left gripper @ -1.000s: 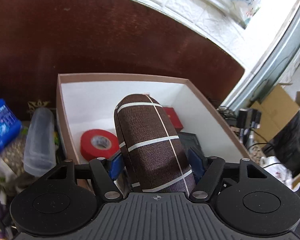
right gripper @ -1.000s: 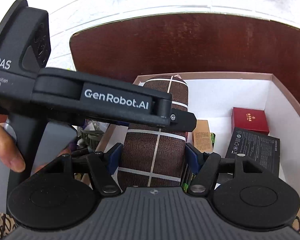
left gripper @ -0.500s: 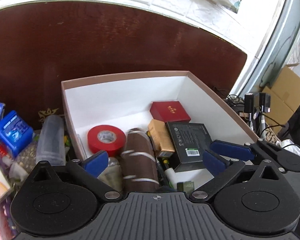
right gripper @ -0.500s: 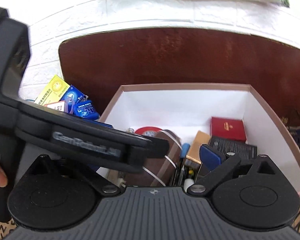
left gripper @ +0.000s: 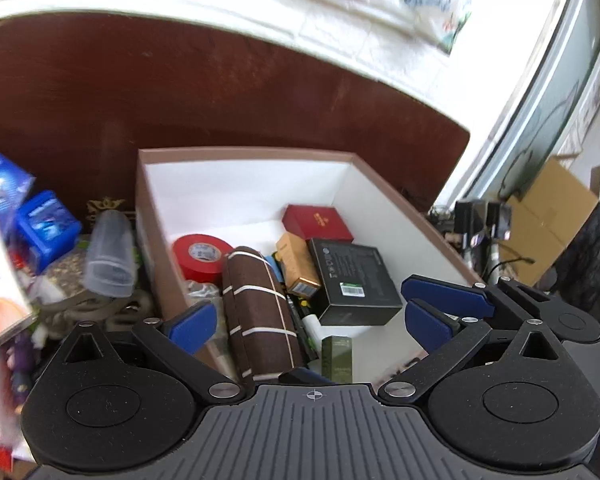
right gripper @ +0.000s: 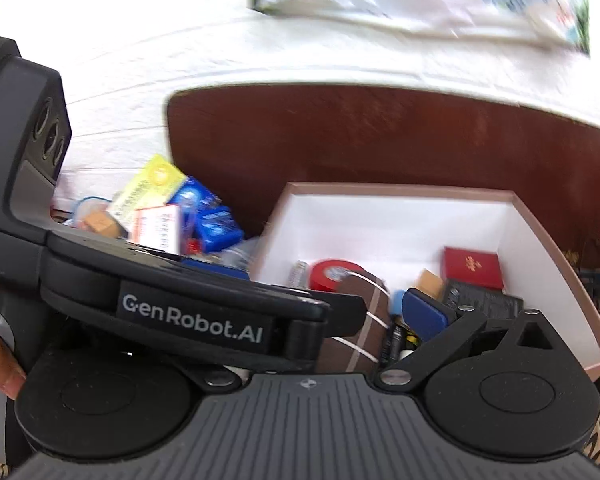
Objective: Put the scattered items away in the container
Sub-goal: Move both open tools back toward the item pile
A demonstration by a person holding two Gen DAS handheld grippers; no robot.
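Left gripper [left gripper: 312, 322] jaws wide, empty; "GenRobot.AI" in white on its side. Right gripper [right gripper: 300, 320] jaws opening, pads clear of everything. Brown striped case [left gripper: 260, 312] lies in the white box [left gripper: 380, 196], beside red tape roll [left gripper: 202, 254]. Black carton [left gripper: 354, 280] label too small to read.

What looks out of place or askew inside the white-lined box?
The brown checked fabric case lies slanted on top of smaller items beside the red tape roll, not flat on the floor of the white-lined cardboard box. Nothing looks spilled or damaged.
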